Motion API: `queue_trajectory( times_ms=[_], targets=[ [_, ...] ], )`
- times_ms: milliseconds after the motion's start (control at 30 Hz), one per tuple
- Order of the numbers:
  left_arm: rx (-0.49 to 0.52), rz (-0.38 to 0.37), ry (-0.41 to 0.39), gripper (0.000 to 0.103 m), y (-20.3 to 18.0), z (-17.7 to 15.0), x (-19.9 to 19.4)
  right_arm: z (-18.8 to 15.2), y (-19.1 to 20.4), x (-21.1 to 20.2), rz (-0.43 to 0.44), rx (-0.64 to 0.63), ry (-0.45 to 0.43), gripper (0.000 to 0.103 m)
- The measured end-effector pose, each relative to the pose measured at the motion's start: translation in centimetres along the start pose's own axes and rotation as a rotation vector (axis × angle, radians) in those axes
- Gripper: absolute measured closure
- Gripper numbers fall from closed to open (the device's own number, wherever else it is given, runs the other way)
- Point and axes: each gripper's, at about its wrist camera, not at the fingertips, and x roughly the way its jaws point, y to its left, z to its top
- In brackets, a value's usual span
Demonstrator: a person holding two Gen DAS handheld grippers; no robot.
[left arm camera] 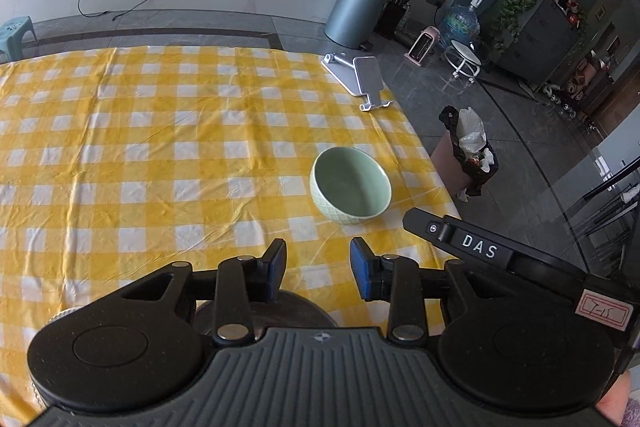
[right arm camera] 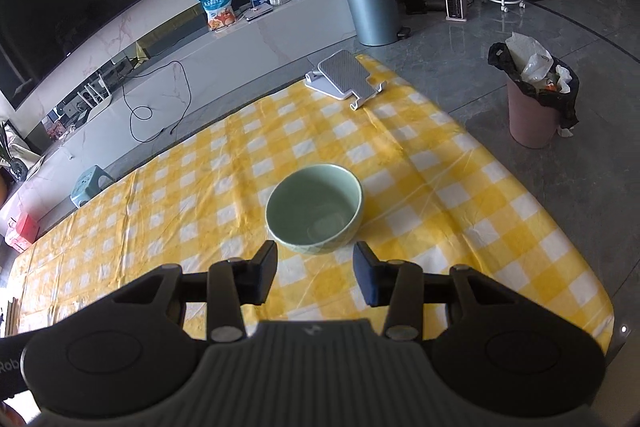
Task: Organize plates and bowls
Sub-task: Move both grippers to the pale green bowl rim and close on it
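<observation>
A pale green bowl [left arm camera: 351,187] [right arm camera: 315,209] stands upright and empty on the yellow checked tablecloth [left arm camera: 160,147], near the table's right edge. My left gripper [left arm camera: 318,267] hangs open above the cloth, short of the bowl and to its left, with nothing between its fingers. Under its body shows the rim of a dark round dish [left arm camera: 298,309], mostly hidden. My right gripper [right arm camera: 316,271] is open too, its blue pads [right arm camera: 366,279] just short of the bowl's near rim and apart from it. The black body of the right-hand tool [left arm camera: 480,251] shows in the left wrist view, right of the bowl.
A white phone stand [left arm camera: 366,79] [right arm camera: 344,75] lies at the table's far right corner. Beyond the right edge the floor holds a pink waste bin [left arm camera: 464,155] [right arm camera: 532,107] and a grey pedal bin [left arm camera: 360,7]. A low white cabinet runs behind the table.
</observation>
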Motion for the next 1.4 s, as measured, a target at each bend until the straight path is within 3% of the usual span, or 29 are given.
queue_trajectory(
  times_ms=[200,333,533,700,967,1133,1267,1400],
  targets=[
    [0.068,0.05,0.035,0.064,-1.4,2.6,3.7,2.3,-0.8,3.5,-0.04,0.03,-0.005,0.066],
    [0.05,0.032,0.073,0.064,-1.3,3.9,6.6,2.9,-2.3,6.6,-0.056,0.064,0.054,0.074],
    [0.039,0.045,0.127,0.064,-1.4,5.7,10.8,4.3,-3.9,9.8,-0.079,0.086,0.103,0.077],
    [0.03,0.07,0.172,0.064,-1.1,6.1,13.6,5.0,-4.7,11.6,-0.02,0.156,0.166,0.081],
    [0.017,0.094,0.219,0.075,-1.0,6.4,16.5,5.0,-4.2,13.9,-0.038,0.149,0.24,0.085],
    [0.012,0.118,0.241,0.085,-0.9,6.4,17.6,4.7,-4.8,14.7,-0.035,0.186,0.28,0.093],
    [0.01,0.132,0.236,0.094,-0.7,6.4,17.8,4.7,-4.7,14.9,-0.035,0.192,0.282,0.095],
    [0.014,0.136,0.234,0.096,-0.7,6.4,17.9,4.7,-4.4,14.9,-0.049,0.179,0.275,0.096]
  ],
)
